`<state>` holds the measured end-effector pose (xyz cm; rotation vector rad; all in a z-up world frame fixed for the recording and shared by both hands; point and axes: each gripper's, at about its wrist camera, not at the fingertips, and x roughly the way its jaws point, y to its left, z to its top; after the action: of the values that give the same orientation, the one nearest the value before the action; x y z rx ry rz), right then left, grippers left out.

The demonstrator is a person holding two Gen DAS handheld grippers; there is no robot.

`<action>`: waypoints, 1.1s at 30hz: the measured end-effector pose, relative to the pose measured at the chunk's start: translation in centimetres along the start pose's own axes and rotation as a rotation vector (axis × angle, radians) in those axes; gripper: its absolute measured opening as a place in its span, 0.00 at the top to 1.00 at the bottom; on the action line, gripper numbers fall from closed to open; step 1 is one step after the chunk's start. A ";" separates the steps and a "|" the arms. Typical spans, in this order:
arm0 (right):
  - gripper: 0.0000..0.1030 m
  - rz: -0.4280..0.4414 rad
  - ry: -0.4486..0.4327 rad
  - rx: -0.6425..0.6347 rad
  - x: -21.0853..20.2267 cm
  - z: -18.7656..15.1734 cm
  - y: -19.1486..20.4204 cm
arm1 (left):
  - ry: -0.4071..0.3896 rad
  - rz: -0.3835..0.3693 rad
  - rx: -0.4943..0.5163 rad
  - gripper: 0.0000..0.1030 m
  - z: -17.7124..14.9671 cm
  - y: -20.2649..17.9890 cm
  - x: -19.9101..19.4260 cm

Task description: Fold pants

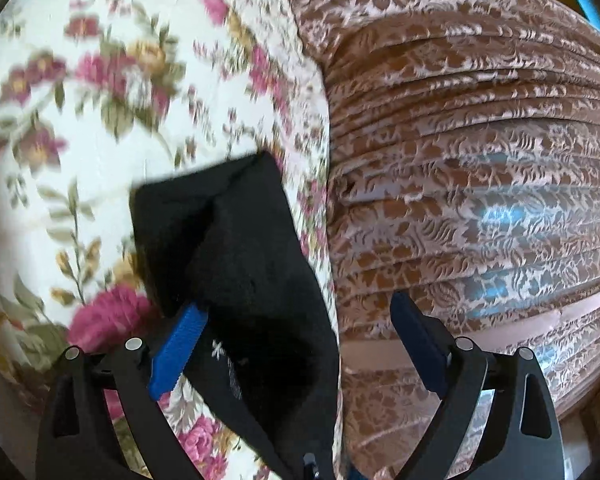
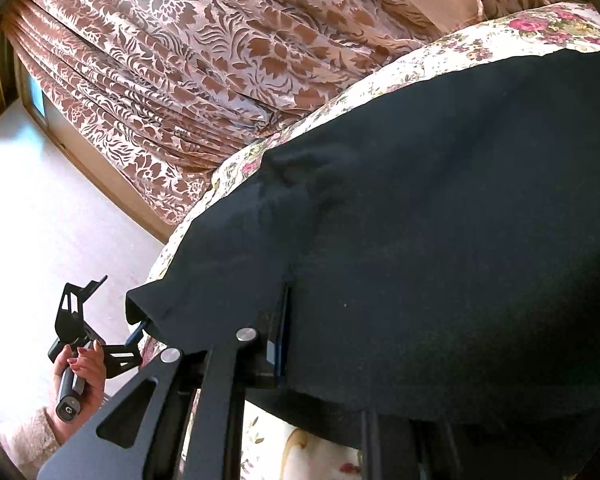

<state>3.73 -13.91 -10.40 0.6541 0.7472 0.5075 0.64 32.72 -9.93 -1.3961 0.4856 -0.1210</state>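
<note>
The black pants lie spread on a floral bedspread. In the left wrist view one black end of the pants reaches between my left gripper's wide-apart blue fingers, draped by the left pad. In the right wrist view the pants cover my right gripper: only its left blue pad shows at the cloth's edge, and the other finger is hidden. The left gripper also shows there, held in a hand at the pants' far corner.
A brown patterned curtain hangs close behind the bed and fills the right of the left wrist view. A white wall and a window frame lie beyond the bed's edge.
</note>
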 end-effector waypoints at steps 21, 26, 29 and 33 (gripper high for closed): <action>0.88 -0.005 -0.006 -0.015 -0.2 0.0 0.1 | 0.043 0.110 0.305 0.11 -1.4 -2.5 -4.4; 0.88 -0.006 -0.007 -0.016 -0.1 -0.1 0.1 | 0.155 0.070 0.285 0.11 -2.7 -2.9 -1.2; 0.88 -0.006 -0.008 -0.017 -0.1 -0.1 0.1 | 0.182 0.100 0.289 0.11 -2.8 -3.4 0.7; 0.88 -0.014 -0.005 -0.012 -0.1 0.0 0.2 | 0.171 0.114 0.234 0.11 -1.6 -3.0 2.5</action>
<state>3.63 -13.84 -10.24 0.6386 0.7434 0.4972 2.87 29.74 -7.85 -1.1318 0.6698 -0.1994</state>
